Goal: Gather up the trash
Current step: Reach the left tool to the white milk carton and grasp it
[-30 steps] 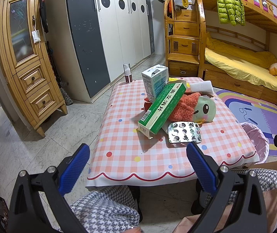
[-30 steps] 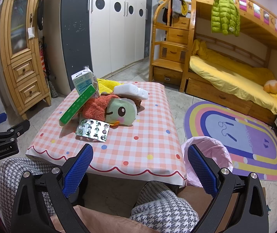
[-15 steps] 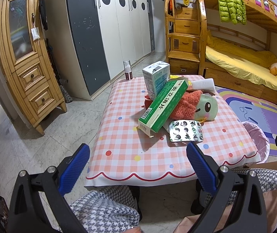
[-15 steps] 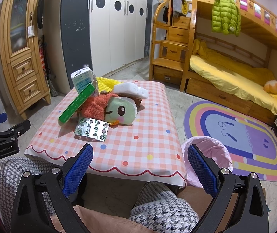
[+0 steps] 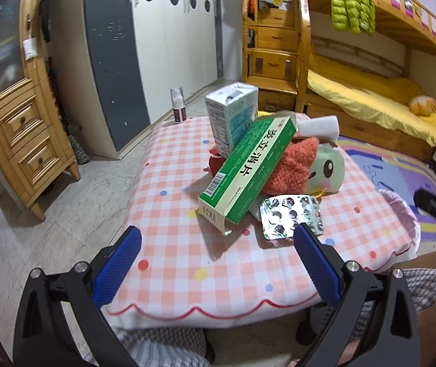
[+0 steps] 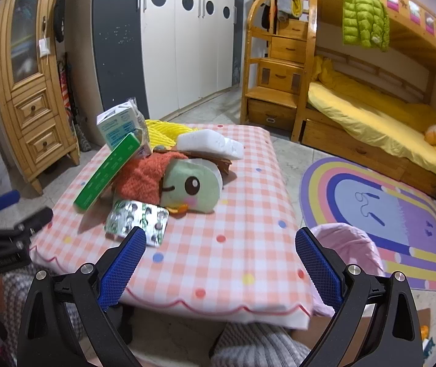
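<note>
A low table with a pink checked cloth (image 5: pixel 172 244) (image 6: pixel 248 214) carries a pile. A long green medicine box (image 5: pixel 248 171) (image 6: pixel 107 171) leans on a white-and-teal carton (image 5: pixel 231 113) (image 6: pixel 118 125). In front lies a silver blister pack (image 5: pixel 291 217) (image 6: pixel 136 220). A white foam piece (image 5: pixel 318 125) (image 6: pixel 208 146) lies behind the orange-and-green plush toy (image 5: pixel 309 168) (image 6: pixel 181 183). My left gripper (image 5: pixel 216 266) is open over the near table edge, just short of the green box. My right gripper (image 6: pixel 218 266) is open too, near the blister pack.
A bin lined with a pink bag (image 6: pixel 349 250) (image 5: pixel 401 214) stands at the table's right side. A small bottle (image 5: pixel 178 105) stands at the far left corner. A wooden cabinet (image 5: pixel 13 91), wardrobe, bunk bed (image 6: pixel 370 107) and rainbow rug (image 6: pixel 386 202) surround the table. Checked trousers lie below.
Both grippers have moved forward toward the table, so the pile looks larger and closer. Both stay open. Nothing on the table has moved.
</note>
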{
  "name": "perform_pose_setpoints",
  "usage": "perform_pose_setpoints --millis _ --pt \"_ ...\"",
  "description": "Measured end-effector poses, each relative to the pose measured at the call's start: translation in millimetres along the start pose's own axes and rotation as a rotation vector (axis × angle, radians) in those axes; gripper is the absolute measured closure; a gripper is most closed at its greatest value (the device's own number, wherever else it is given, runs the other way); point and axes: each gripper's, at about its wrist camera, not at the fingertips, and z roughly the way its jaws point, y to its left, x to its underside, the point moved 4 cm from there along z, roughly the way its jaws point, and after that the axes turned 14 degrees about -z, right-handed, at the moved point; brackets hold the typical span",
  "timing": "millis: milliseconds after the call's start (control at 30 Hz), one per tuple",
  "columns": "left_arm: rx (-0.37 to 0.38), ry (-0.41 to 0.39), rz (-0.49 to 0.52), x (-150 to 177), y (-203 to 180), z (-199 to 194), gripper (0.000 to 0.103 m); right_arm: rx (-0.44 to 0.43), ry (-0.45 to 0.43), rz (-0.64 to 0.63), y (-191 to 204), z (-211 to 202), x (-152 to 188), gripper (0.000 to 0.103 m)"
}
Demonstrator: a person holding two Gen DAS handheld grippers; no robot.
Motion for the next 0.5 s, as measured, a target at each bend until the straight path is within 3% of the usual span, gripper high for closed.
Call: perform_pose_setpoints --millis 100,233,500 --pt "0.005 0.015 0.024 -1 -2 19 0.007 -0.022 -0.036 0.002 0 15 -9 0.006" --pt "0.029 0.026 0.008 -15 3 35 0.007 -0.036 -0.017 -0.001 0 35 -19 0.006" --pt "0.071 -0.089 0.042 -79 -3 49 0.016 0.013 -0.041 -0.033 -14 64 -52 0.006"
